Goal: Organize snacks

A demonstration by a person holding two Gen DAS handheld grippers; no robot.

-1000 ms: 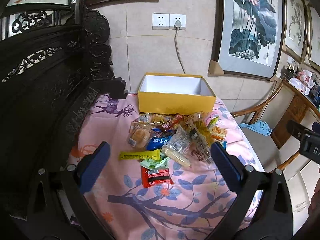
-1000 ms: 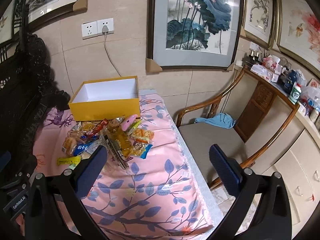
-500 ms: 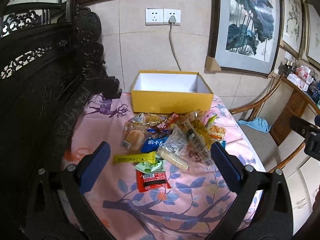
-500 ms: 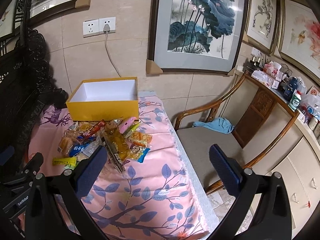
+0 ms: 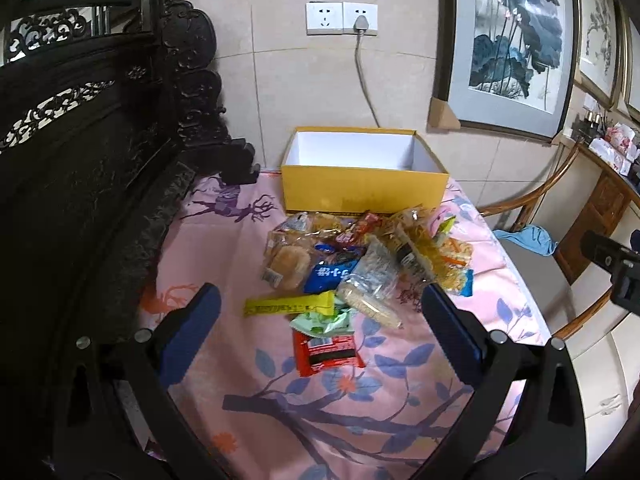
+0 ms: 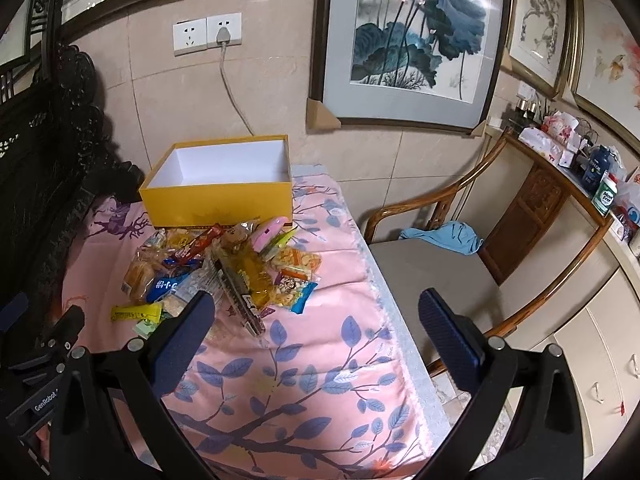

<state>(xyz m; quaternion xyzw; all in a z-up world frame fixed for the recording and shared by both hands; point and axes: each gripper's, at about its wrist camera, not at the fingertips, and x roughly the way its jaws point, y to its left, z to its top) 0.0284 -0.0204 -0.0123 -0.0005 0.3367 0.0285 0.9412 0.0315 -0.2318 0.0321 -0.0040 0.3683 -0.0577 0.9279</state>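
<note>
A pile of wrapped snacks (image 5: pixel 360 256) lies on the pink floral tablecloth (image 5: pixel 248 364), just in front of an open yellow box (image 5: pixel 362 196) with a bare white inside. Nearest me are a red packet (image 5: pixel 328 352), a green packet (image 5: pixel 322 322) and a yellow bar (image 5: pixel 290 305). My left gripper (image 5: pixel 319 294) hangs open above the near side of the pile, holding nothing. The right gripper (image 6: pixel 316 299) is open and empty too, over the table's right half. From there the snack pile (image 6: pixel 224 264) is to its left and the yellow box (image 6: pixel 218 204) beyond.
Dark carved wooden furniture (image 5: pixel 80 160) walls off the table's left side. To the right, past the table's edge, stands a wooden armchair (image 6: pixel 440 264) with a blue cloth (image 6: pixel 444 236) on its seat. A sideboard (image 6: pixel 552 192) carries bottles. A cable (image 6: pixel 232 92) hangs behind the box.
Both grippers have drifted a little closer to the table and the pile looks slightly larger. Both stay open. No snack has moved.
</note>
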